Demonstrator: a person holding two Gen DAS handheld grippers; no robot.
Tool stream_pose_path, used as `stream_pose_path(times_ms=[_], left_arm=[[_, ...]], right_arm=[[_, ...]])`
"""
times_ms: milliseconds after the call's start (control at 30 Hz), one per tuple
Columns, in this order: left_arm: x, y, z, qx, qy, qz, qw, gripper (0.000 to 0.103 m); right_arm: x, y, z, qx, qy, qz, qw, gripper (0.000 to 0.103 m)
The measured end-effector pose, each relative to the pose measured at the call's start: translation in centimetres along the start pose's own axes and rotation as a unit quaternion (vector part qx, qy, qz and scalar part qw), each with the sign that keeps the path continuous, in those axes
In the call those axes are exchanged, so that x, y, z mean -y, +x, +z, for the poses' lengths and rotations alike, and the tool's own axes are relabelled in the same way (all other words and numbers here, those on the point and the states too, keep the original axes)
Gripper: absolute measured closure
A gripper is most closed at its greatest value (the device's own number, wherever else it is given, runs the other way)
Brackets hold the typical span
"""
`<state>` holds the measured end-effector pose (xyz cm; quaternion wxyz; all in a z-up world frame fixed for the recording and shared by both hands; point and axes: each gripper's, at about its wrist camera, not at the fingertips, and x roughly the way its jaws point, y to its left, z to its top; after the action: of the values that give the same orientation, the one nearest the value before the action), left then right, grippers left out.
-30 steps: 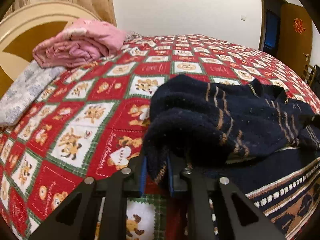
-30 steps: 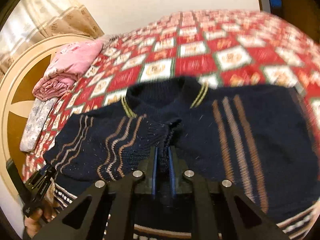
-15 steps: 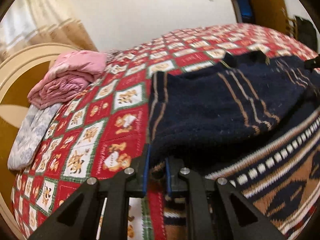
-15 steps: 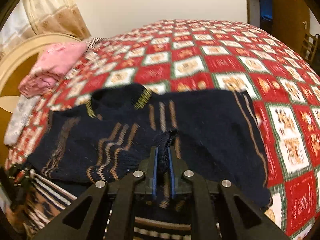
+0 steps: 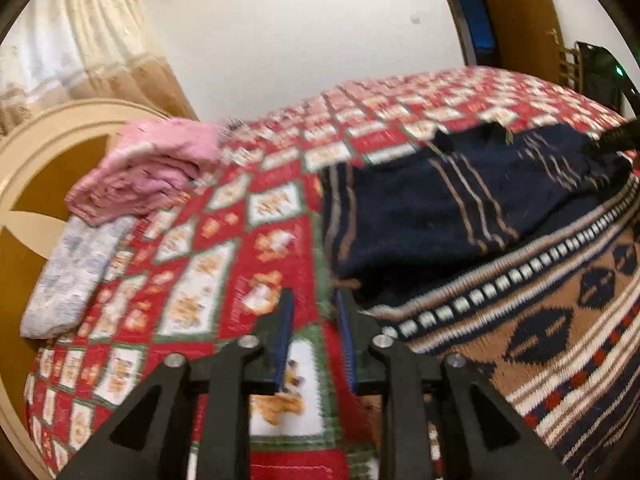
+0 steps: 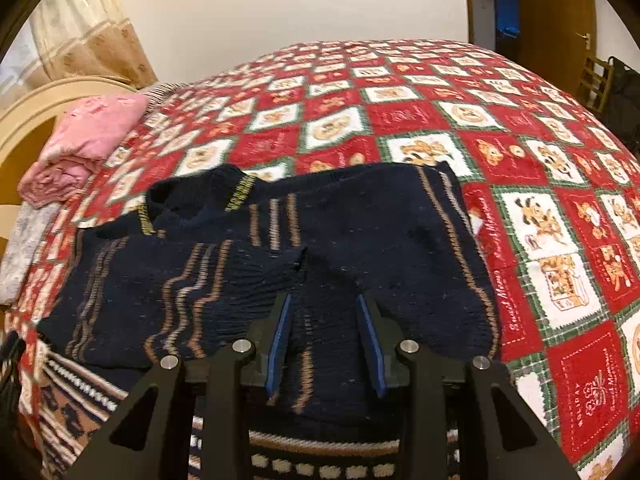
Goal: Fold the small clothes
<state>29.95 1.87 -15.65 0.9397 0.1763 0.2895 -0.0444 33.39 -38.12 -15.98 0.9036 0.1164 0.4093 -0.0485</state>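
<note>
Navy sweater [image 6: 360, 240] lies flat on the bed's red quilt [image 6: 540, 152], collar toward the headboard side. Both sleeves are folded in across the chest, with one cuff [image 6: 296, 258] resting near the middle. The patterned brown-and-white hem band [image 5: 540, 320] lies nearest the cameras.

Right gripper [image 6: 326, 336]: jaws opening, blue pads apart, poised over the sweater's lower body. Nothing pinched between them; knit shows through the gap.

Left gripper [image 5: 314, 332]: jaws opening, pads apart, just off the sweater's left edge. Only quilt is visible between them; the folded sleeve edge [image 5: 344, 240] sits just beyond the tips, free. View blurred.

Pink folded pile [image 5: 144, 172] and a grey cloth [image 5: 76, 268] sit by the headboard [image 5: 36, 168], well apart from the sweater.
</note>
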Motion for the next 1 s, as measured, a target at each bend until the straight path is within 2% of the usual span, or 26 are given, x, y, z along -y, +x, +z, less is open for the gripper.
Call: stream_pose_path(times_ms=[33,100,200,300,367,433,467,500,600,733,800,833,867,900,1000], left_arm=[[-0.4,-0.2,0.6,0.015,-0.012,0.006,0.9998,0.064],[-1.1,0.2,2.2,0.031,-0.035,0.019,0.9987,0.057],[-1.0,1.8,4.1,0.032,-0.050,0.018,0.9981,0.057],[0.8,5.1,4.8,-0.010,-0.027,0.013,0.9995,0.057],[2.5,7.1,3.8,-0.065,0.013,0.004,0.9978,0.055],[3.7,7.8,2.0,-0.097,0.036,0.000,0.9946,0.056],[4.0,7.6,1.4,-0.089,0.042,0.008,0.9951,0.056],[4.0,7.1,1.1,-0.073,0.047,0.017,0.9960,0.056],[4.2,6.5,0.8,-0.068,0.053,0.019,0.9961,0.056],[3.8,6.8,0.9,-0.071,0.042,0.009,0.9966,0.056],[3.4,6.7,0.9,-0.070,0.031,0.003,0.9970,0.056],[3.3,6.6,0.9,-0.072,0.025,-0.001,0.9971,0.056],[3.0,6.6,0.9,-0.074,0.014,-0.008,0.9972,0.056],[2.9,6.6,0.9,-0.075,0.008,-0.012,0.9971,0.056],[2.2,6.2,0.7,-0.077,-0.022,-0.024,0.9965,0.050]], right_arm=[[-0.3,-0.4,0.0,0.009,-0.001,0.013,1.000,0.068],[-1.3,-1.1,-0.1,0.022,-0.015,0.042,0.999,0.068],[-3.5,-1.0,-0.1,0.016,-0.053,0.068,0.996,0.068],[-4.8,0.1,0.0,0.003,-0.075,0.054,0.996,0.068],[-4.3,1.1,-0.1,-0.016,-0.066,0.044,0.997,0.068],[-3.6,2.7,-0.6,-0.046,-0.071,0.013,0.996,0.066],[-3.2,3.0,-0.9,-0.045,-0.076,0.005,0.996,0.060],[-2.9,2.9,-1.0,-0.041,-0.078,0.006,0.996,0.060],[-3.3,1.6,-0.8,-0.030,-0.073,-0.003,0.997,0.060],[-6.3,0.0,-0.6,-0.001,-0.114,0.039,0.993,0.060],[-8.0,0.9,-1.2,-0.024,-0.136,0.054,0.989,0.060],[-8.4,2.1,-1.7,-0.056,-0.142,0.052,0.987,0.060],[-8.5,2.9,-2.1,-0.070,-0.145,0.045,0.986,0.059],[-8.3,2.5,-2.5,-0.055,-0.148,0.046,0.986,0.059],[-7.7,1.2,-2.3,-0.045,-0.130,0.040,0.990,0.059]])
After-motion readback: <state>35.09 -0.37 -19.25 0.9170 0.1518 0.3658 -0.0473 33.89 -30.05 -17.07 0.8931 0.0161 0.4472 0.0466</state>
